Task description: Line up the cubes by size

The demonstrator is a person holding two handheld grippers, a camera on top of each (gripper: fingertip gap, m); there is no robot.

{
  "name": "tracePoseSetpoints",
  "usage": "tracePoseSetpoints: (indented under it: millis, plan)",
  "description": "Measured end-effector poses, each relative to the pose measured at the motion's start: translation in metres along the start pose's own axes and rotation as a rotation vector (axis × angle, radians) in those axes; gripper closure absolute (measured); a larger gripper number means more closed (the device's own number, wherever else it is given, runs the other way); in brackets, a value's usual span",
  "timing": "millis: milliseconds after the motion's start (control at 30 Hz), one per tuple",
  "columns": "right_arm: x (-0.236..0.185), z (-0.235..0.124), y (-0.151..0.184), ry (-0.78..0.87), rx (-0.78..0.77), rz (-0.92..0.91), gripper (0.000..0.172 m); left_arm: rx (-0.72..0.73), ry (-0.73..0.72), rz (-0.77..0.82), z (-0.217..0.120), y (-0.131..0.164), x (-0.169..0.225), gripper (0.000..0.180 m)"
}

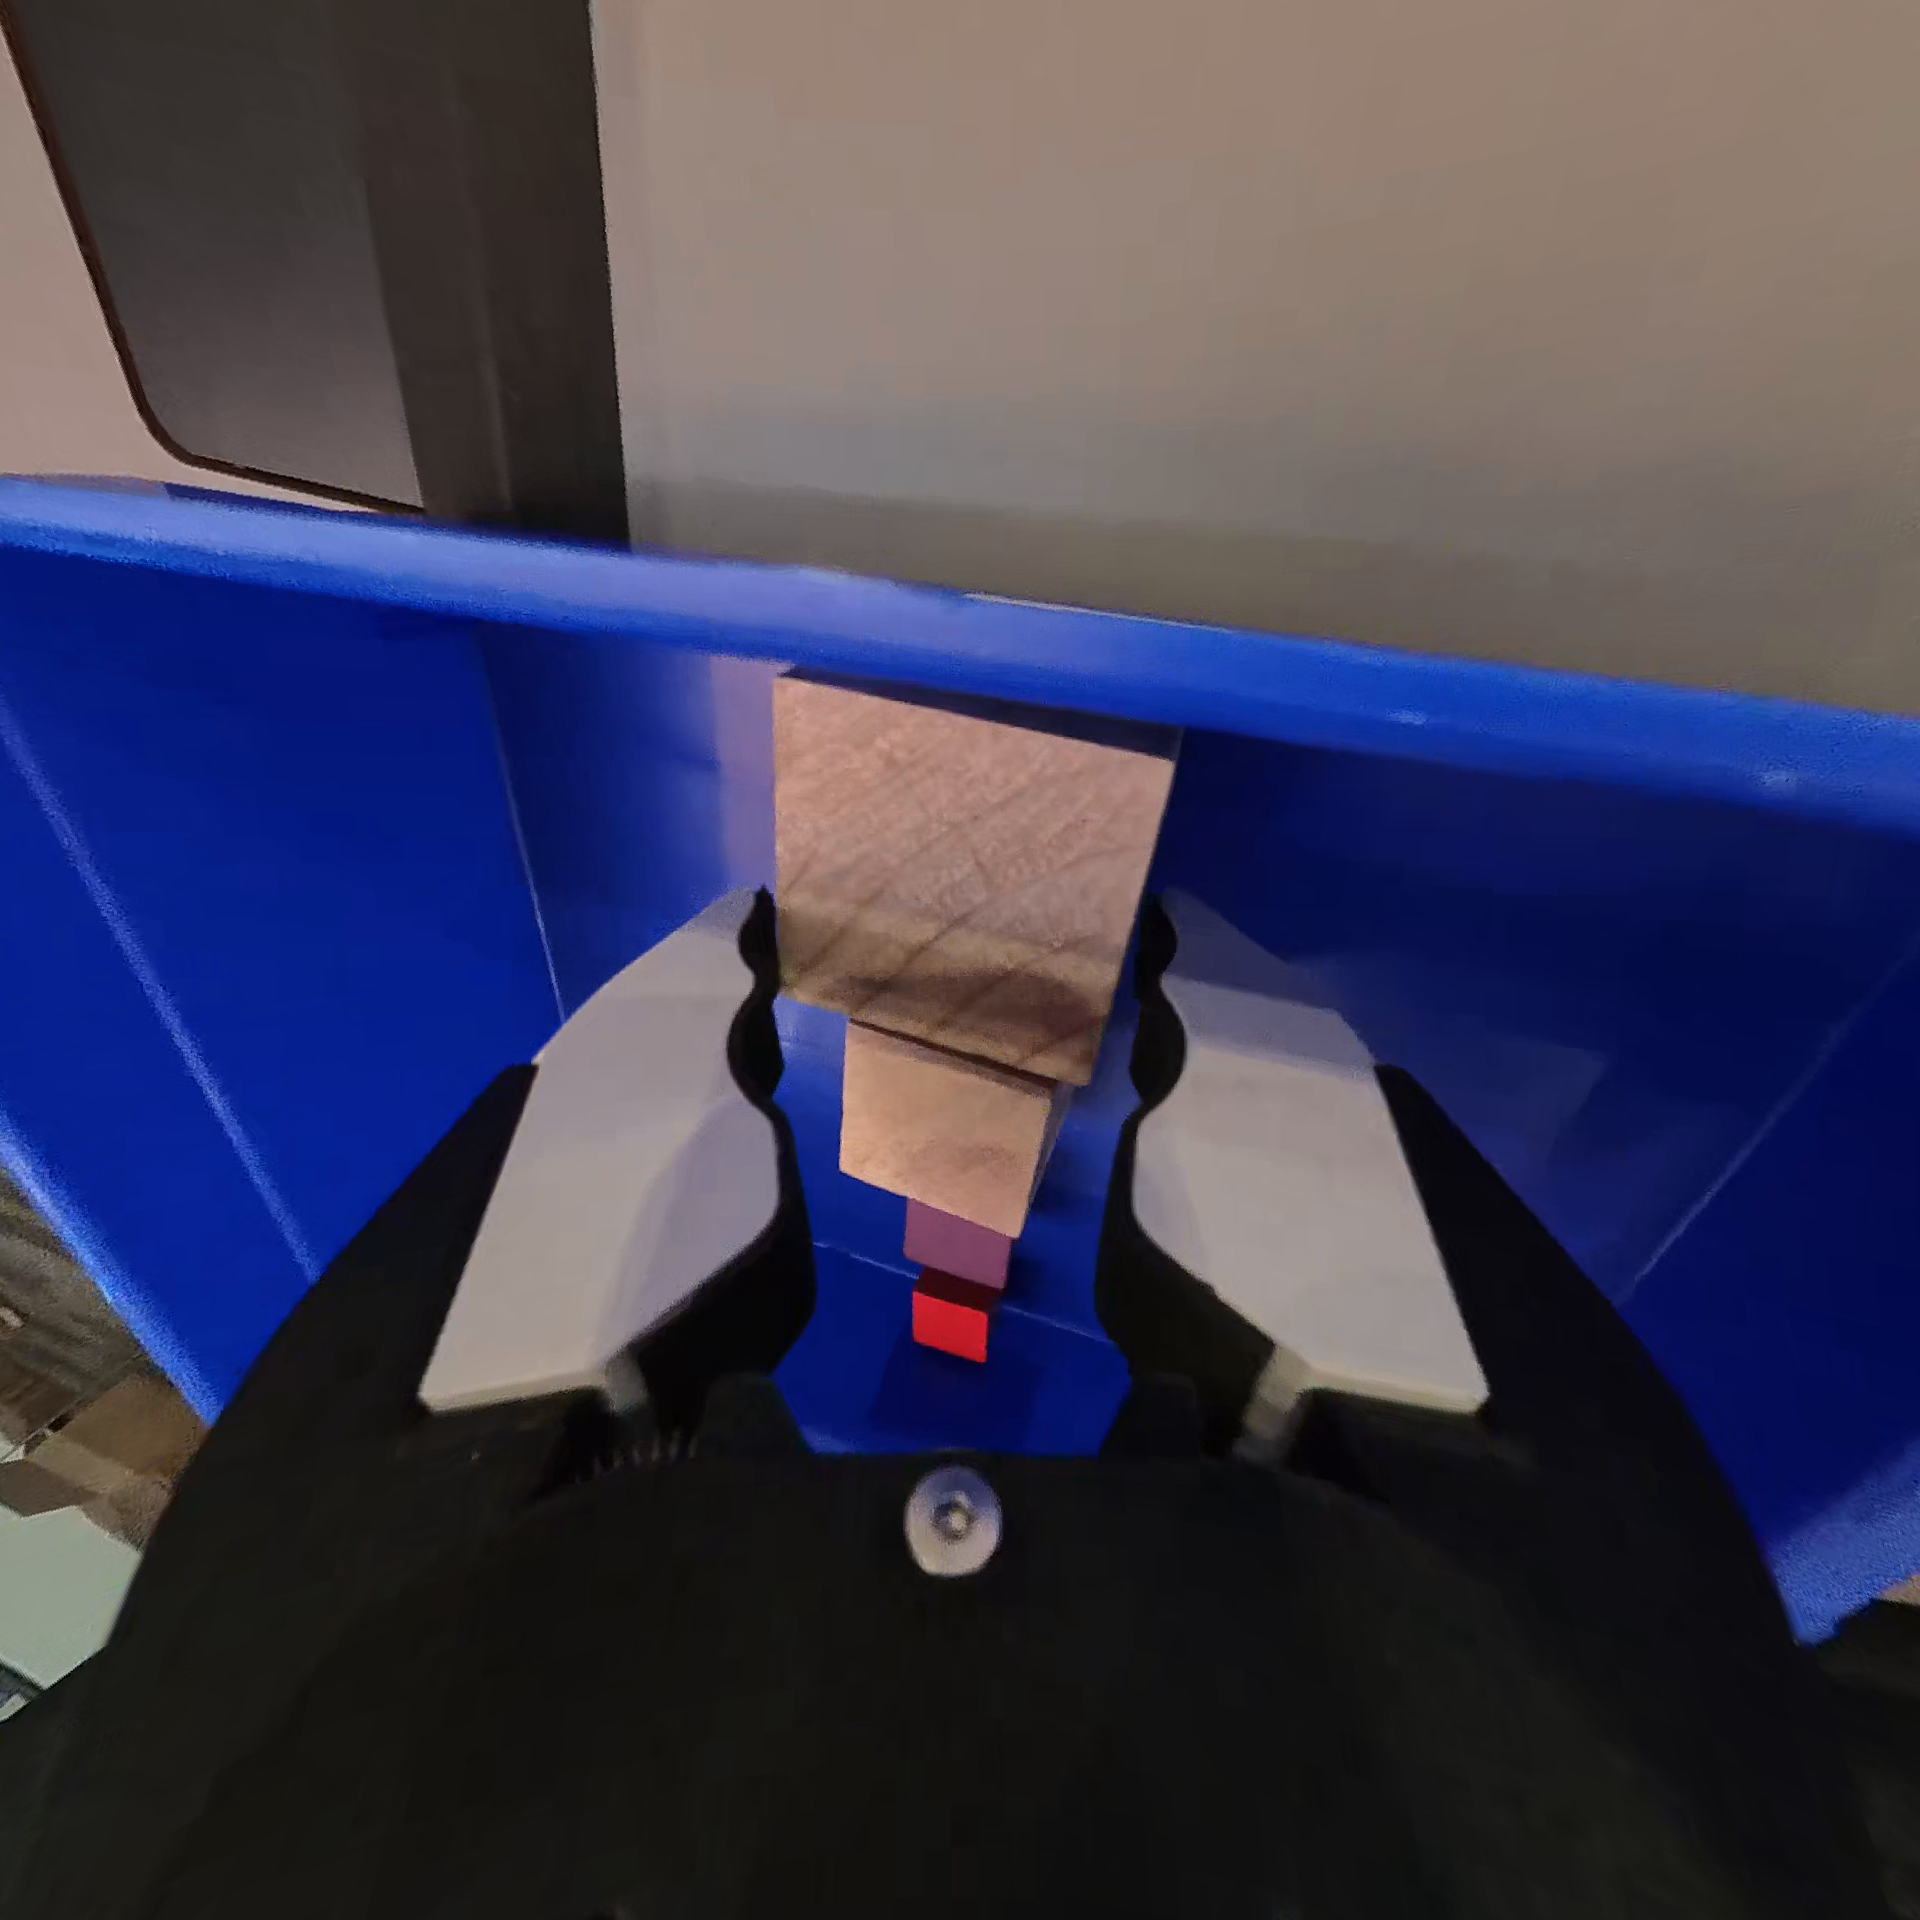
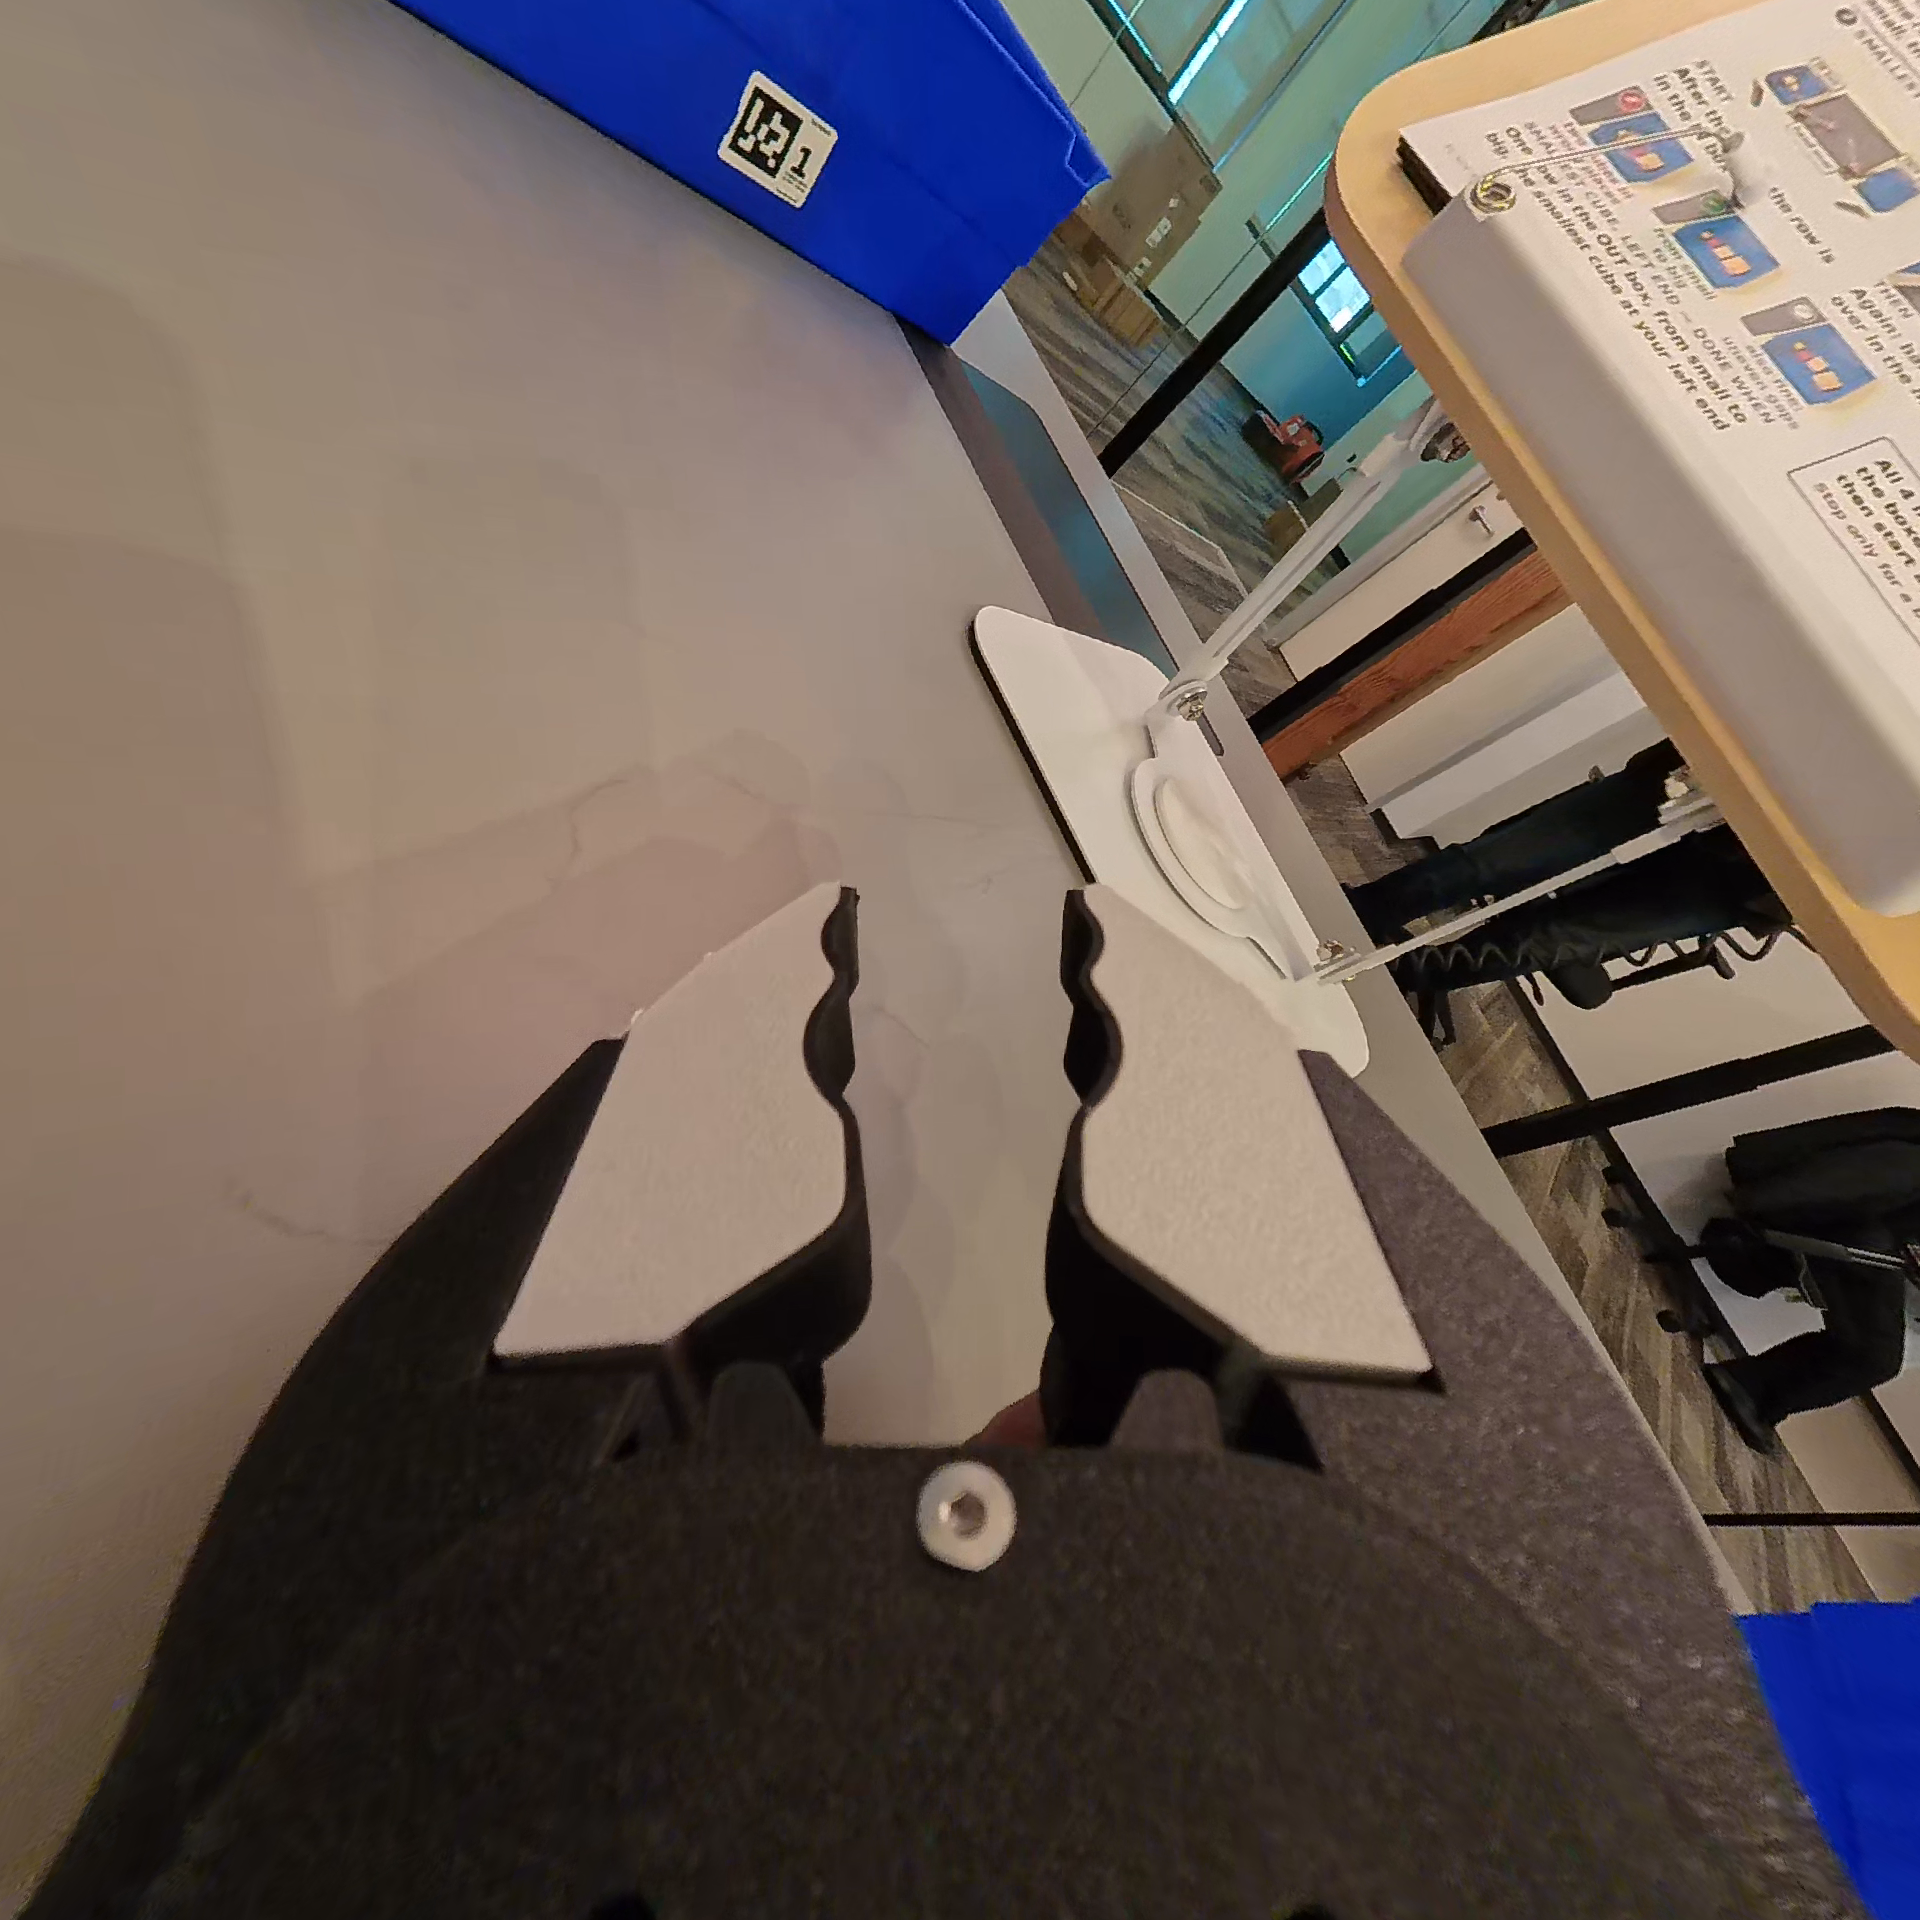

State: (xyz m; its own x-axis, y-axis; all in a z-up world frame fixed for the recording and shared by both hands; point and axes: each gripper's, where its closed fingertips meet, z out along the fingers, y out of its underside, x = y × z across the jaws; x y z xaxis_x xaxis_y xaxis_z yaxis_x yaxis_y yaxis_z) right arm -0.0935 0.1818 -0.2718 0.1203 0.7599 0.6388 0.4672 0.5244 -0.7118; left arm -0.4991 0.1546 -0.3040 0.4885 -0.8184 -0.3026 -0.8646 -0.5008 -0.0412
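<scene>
In the left wrist view a row of cubes lies inside the blue bin: a large wooden cube at the far end, then a medium wooden cube, a purple cube and a small red cube nearest me. My left gripper straddles the large wooden cube, with both pads against its sides. In the right wrist view my right gripper is open and empty over the bare grey table. No cube shows in that view.
A blue bin with a black-and-white marker tag stands at the table's far edge. A white stand base sits near the table's right edge and carries a board with an instruction sheet. A dark panel lies beyond the bin. Tip to tip, the grippers are about 40 cm apart.
</scene>
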Motion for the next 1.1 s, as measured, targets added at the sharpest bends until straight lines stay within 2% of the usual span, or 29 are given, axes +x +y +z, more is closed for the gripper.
tracePoseSetpoints:
  millis: [167,333,600,800,933,1100]
  plan:
    - [-0.001,0.0,0.0,-0.002,-0.002,-0.004,0.135,0.042,-0.028,-0.012,-0.002,-0.003,-0.004,0.117]
    - [-0.001,0.0,0.0,-0.002,-0.001,-0.007,0.135,0.076,-0.134,-0.035,-0.02,-0.002,-0.014,0.118]
    - [0.0,0.0,0.0,0.001,0.001,-0.006,0.134,0.15,-0.336,-0.094,-0.069,0.011,-0.014,0.118]
    - [0.004,-0.002,-0.003,0.013,0.027,0.018,0.132,0.243,-0.462,-0.142,-0.122,0.011,-0.005,0.118]
    - [0.014,-0.009,-0.025,-0.002,0.151,0.138,0.13,0.454,-0.543,-0.16,-0.172,-0.027,0.01,0.118]
    - [0.025,-0.021,-0.085,-0.094,0.326,0.204,0.115,0.774,-0.536,-0.061,-0.224,-0.122,0.055,0.118]
